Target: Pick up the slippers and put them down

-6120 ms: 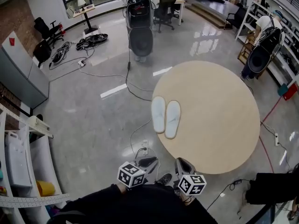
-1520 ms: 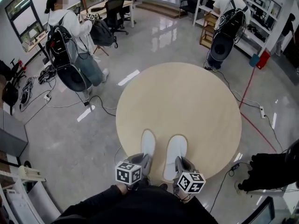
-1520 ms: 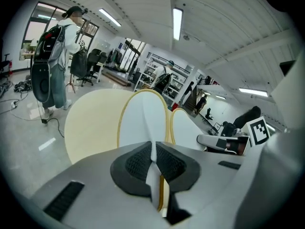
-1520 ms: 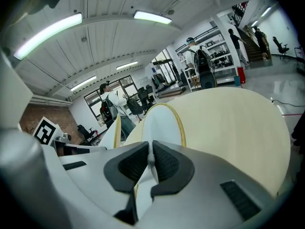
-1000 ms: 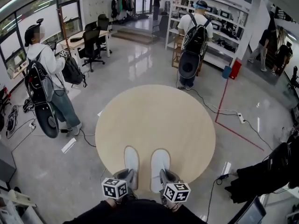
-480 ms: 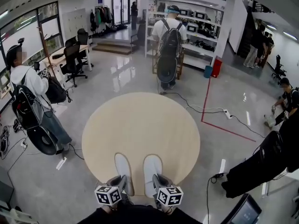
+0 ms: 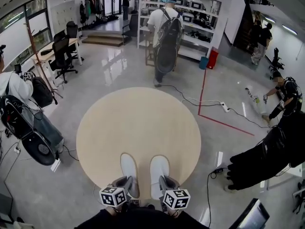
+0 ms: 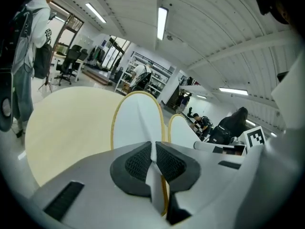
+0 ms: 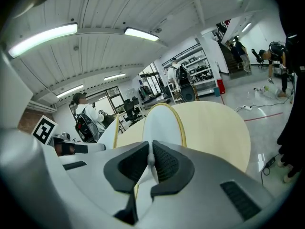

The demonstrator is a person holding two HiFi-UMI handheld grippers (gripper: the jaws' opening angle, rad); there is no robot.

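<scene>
Now, left claw [image 8: 153, 152] pinching left slipper [image 7: 128, 167], right claw [image 9: 150, 159] pinching right slipper [image 7: 159, 168], heels at table [image 7: 138, 118] edge, room ahead

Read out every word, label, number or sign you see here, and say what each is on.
No text can be read.
Patterns on the left marker cube and right marker cube: black-and-white squares, no letters.
Print on a bystander's white sleeve: too small to read.
The left slipper and right slipper: plain, no print showing.
</scene>
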